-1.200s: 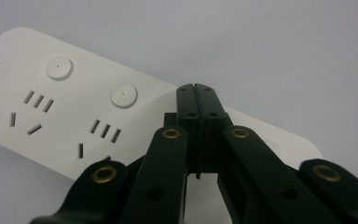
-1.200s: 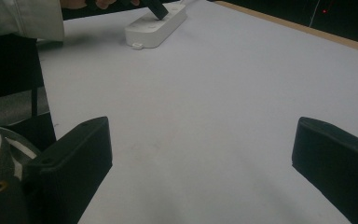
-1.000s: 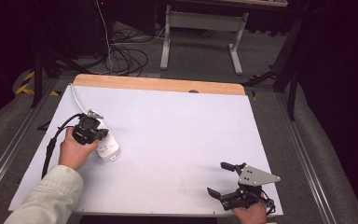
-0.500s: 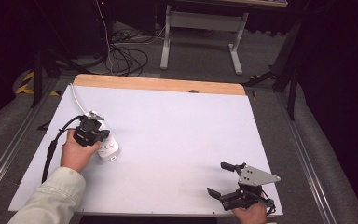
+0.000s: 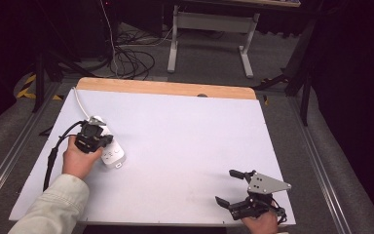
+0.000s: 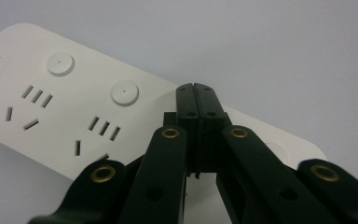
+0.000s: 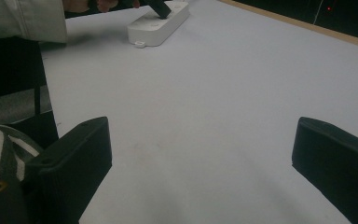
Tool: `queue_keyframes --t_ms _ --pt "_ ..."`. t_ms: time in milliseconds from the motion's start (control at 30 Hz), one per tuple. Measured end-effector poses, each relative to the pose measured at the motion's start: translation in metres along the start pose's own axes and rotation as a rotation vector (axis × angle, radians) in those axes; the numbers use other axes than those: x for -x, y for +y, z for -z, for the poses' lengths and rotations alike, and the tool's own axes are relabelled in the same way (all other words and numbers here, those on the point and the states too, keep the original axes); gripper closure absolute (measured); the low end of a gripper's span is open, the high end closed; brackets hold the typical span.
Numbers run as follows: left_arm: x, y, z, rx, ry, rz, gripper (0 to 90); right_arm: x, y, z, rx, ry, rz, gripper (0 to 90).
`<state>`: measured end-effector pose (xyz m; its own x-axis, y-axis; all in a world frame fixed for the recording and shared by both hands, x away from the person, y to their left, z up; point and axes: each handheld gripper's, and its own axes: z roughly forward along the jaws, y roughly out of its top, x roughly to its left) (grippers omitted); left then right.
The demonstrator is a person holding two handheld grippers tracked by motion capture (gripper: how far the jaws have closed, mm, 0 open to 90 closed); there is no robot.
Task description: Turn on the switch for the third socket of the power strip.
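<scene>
We see a smooth white plastic power strip (image 6: 65, 107) on a matt white table (image 5: 190, 141) with a wood edge (image 5: 165, 88) at 12 o'clock.

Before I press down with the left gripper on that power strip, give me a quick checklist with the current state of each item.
1. Left gripper shut, fingers together: ok.
2. Its tip over the power strip, near the round buttons: ok.
3. Tip touching the strip: cannot tell.
4. Power strip lies flat on the white table: ok.
5. Right gripper open, parked near the table's front right, away from the strip: ok.
6. Strip's white cord runs toward the far left corner, away from both grippers: ok.
</scene>
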<state>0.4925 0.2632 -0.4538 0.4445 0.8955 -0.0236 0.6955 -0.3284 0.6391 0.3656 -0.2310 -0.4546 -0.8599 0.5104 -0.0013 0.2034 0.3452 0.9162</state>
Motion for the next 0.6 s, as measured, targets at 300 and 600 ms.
queue_keyframes --t_ms 300,600 --pt "0.0052 0.0008 -0.0004 -0.004 0.037 -0.026 90.0 0.0007 -0.0005 0.0008 0.002 0.000 0.000 5.6" --pt "0.0028 0.0033 0.0004 -0.016 0.022 0.000 90.0 -0.0002 -0.0002 0.0013 0.004 0.000 0.001 5.6"
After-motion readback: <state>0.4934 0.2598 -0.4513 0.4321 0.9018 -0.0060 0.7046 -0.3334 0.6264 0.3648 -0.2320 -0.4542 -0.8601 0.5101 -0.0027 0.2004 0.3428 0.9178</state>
